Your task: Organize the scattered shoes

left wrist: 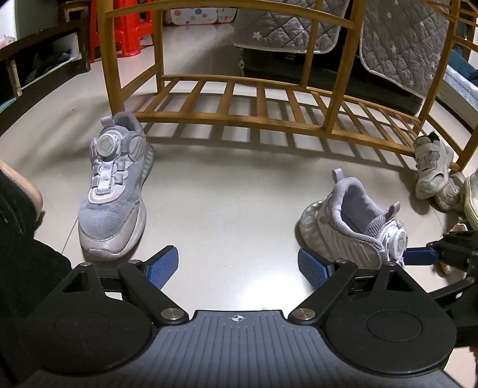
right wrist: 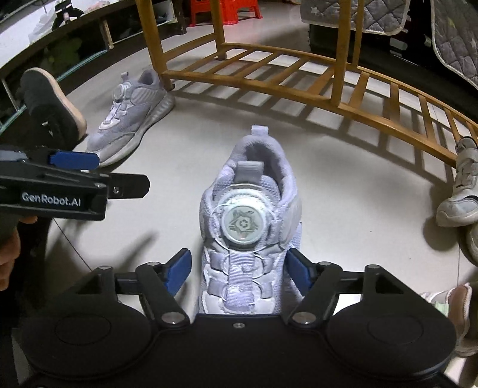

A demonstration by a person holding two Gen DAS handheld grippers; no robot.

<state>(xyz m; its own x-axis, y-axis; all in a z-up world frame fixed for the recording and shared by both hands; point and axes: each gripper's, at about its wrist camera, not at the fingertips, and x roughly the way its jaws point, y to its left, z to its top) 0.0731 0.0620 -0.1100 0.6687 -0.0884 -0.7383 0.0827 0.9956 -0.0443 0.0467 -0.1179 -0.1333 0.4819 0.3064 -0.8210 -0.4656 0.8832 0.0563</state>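
Observation:
Two lilac dial-lace sneakers stand on the floor in front of a bamboo shoe rack. My right gripper straddles the nearer sneaker at its laces. Its blue pads stand on either side, with a gap showing on the left, so it is open. One of its fingers shows in the left wrist view beside that shoe's dial. The other sneaker sits to the left near the rack's leg. My left gripper hovers open over bare floor between the two shoes, holding nothing.
White strap sneakers lie by the rack's right end with other shoes at the frame edge. A person's foot in a dark, beige-soled shoe is at the left. A red stool and hanging quilts are behind the rack.

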